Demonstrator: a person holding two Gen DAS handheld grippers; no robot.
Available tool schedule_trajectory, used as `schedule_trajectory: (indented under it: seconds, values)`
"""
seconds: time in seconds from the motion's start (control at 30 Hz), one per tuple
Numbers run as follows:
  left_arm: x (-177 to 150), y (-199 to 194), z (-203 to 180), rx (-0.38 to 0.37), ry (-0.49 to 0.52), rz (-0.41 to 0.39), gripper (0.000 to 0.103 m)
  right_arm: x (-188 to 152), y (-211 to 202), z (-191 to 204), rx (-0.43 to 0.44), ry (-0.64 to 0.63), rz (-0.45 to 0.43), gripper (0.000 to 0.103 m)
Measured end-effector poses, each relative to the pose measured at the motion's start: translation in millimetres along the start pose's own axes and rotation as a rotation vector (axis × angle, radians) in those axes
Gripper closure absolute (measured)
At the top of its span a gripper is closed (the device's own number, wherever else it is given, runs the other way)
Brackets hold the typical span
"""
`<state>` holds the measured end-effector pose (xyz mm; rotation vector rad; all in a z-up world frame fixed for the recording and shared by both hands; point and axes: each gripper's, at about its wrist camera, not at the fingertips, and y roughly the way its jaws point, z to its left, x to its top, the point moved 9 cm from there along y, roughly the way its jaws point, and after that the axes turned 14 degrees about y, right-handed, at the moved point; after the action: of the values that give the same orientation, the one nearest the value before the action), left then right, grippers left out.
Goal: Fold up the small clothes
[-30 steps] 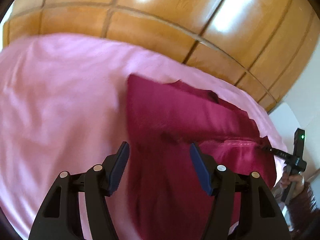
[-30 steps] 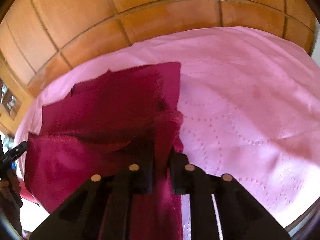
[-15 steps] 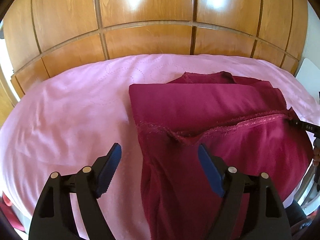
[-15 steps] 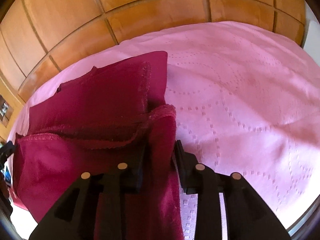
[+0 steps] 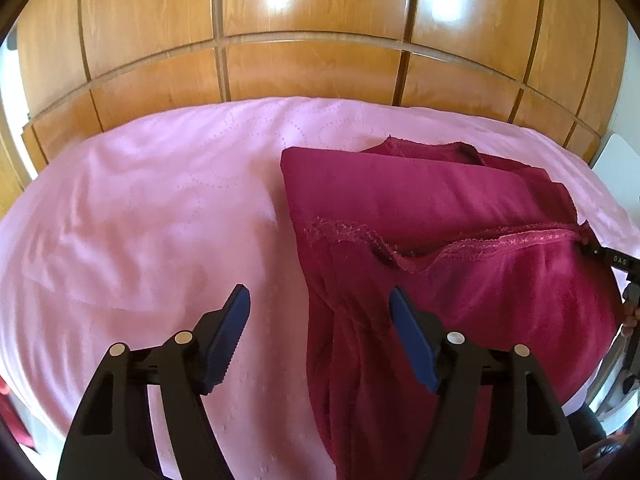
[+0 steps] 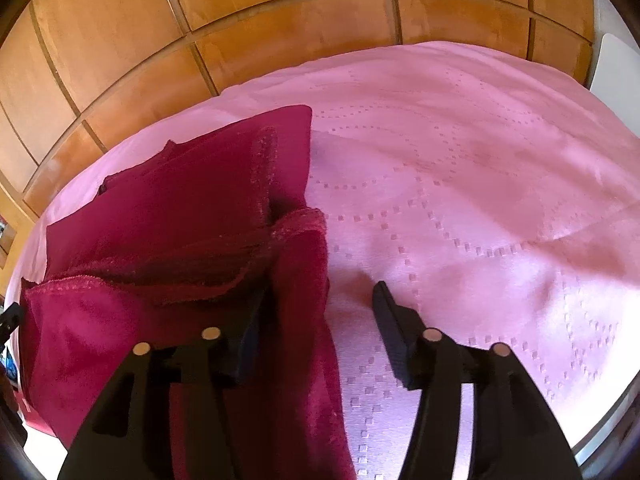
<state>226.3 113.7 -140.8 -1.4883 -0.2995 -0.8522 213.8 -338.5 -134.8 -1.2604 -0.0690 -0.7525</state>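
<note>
Crimson garment (image 5: 420, 208), half-folded on the pink bed (image 5: 160, 216); left gripper (image 5: 320, 320) and right gripper (image 6: 320, 320) fingers both spread, holding nothing; unsecured lace-hemmed flap may slump, spoiling the fold.

**Two wrist fisheyes, both low over the bed, facing the wardrobe**

Left wrist view: sits close above the pink bedspread (image 5: 132, 216), looks forward between its own left gripper (image 5: 318, 312) fingers toward the wooden wardrobe (image 5: 304, 28) filling the top of frame.

Right wrist view: same low, near pose and heading, right gripper (image 6: 320, 304) at bottom centre.

Shared: the maroon garment (image 5: 420, 200), lying right of frame in the left view and left of frame in the right view, plus bedspread and wardrobe.
</note>
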Motion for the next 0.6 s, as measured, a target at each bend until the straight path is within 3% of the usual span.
schedule_trajectory:
  seconds: [0.07,0.13,0.27,0.33,0.43,0.47,0.5,0.57,0.6]
  values:
    - [-0.5,3.5,-0.3,-0.037,-0.019,0.000,0.043,1.4,-2.3,-1.8,-0.018,-0.001,-0.003,0.040]
    - [-0.7,7.0,-0.2,-0.071,-0.041,-0.001,0.046,3.2,-5.7,-2.3,-0.031,-0.011,-0.009,0.038]
    - [1.4,13.0,0.3,-0.155,-0.105,-0.026,0.051,7.9,-14.3,2.0,-0.040,-0.049,-0.033,0.038]
    - [2.0,16.3,-0.6,-0.212,-0.144,-0.030,0.063,11.3,-20.2,5.7,-0.036,-0.068,-0.049,0.038]
    - [3.2,17.5,-4.1,-0.256,-0.172,-0.038,0.066,15.6,-25.5,7.2,-0.029,-0.072,-0.062,0.039]
    - [3.6,17.3,-6.6,-0.270,-0.170,-0.042,0.080,16.6,-26.6,6.9,-0.027,-0.070,-0.064,0.043]
    - [4.7,18.4,-10.8,-0.288,-0.166,-0.039,0.085,17.3,-27.2,5.8,-0.023,-0.069,-0.062,0.047]
    - [5.3,17.8,-13.9,-0.295,-0.155,-0.045,0.094,15.7,-25.7,5.4,-0.015,-0.071,-0.041,0.075]
    - [5.7,17.0,-16.2,-0.303,-0.148,-0.050,0.094,14.4,-24.5,6.1,-0.009,-0.073,-0.029,0.081]
